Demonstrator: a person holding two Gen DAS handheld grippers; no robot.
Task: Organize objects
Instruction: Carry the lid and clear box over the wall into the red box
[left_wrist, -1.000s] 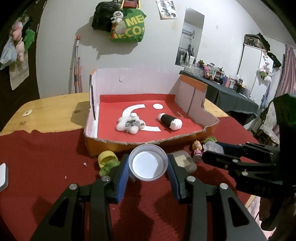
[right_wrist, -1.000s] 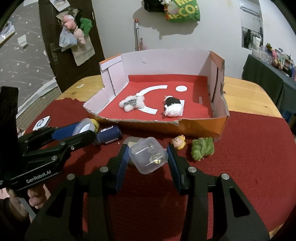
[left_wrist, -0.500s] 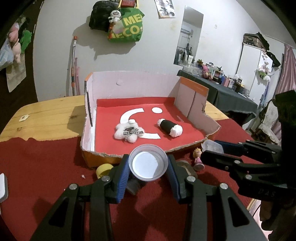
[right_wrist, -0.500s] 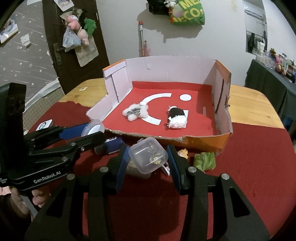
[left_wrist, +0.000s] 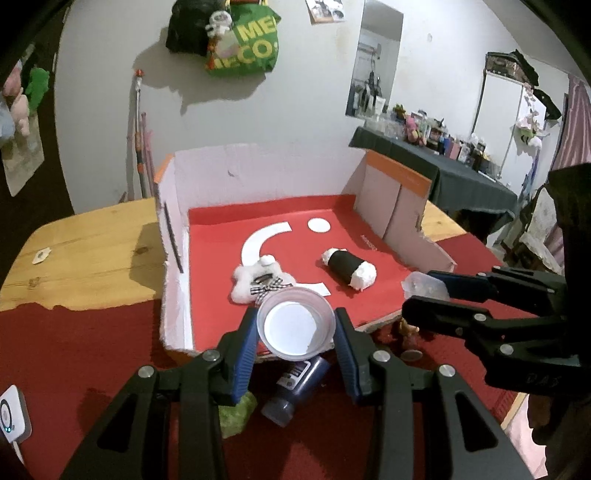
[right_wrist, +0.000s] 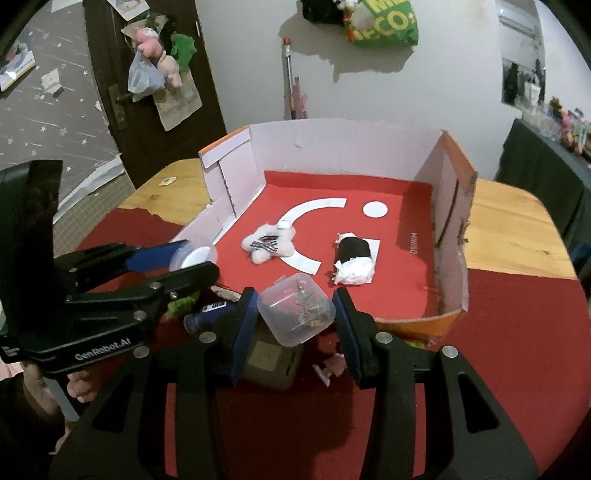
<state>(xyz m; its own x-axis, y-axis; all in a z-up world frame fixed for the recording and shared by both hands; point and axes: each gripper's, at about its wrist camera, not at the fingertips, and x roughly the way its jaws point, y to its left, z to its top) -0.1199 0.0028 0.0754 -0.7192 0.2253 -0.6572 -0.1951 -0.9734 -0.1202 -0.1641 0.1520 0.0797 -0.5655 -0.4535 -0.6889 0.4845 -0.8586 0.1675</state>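
Note:
My left gripper (left_wrist: 295, 325) is shut on a round clear plastic container with a white lid (left_wrist: 294, 324), held over the front edge of the cardboard box (left_wrist: 266, 173). My right gripper (right_wrist: 295, 314) is shut on a small clear square box with small metal items inside (right_wrist: 296, 314), held just before the box's front edge (right_wrist: 417, 320). Inside on the red floor lie a white fluffy toy (left_wrist: 258, 280) and a black-and-white roll toy (left_wrist: 349, 267). Each gripper shows in the other's view, the right one (left_wrist: 424, 295) and the left one (right_wrist: 192, 260).
On the red cloth in front of the box lie a dark blue bottle (left_wrist: 295, 387), a green plush (left_wrist: 234, 413), a small doll figure (left_wrist: 408, 328), a tan block (right_wrist: 267, 360) and a pink piece (right_wrist: 332, 365). A white device (left_wrist: 11, 417) lies far left.
Both grippers have moved forward and up with their containers, from over the red cloth to the box's front edge. The box looks nearer and lower in both views.

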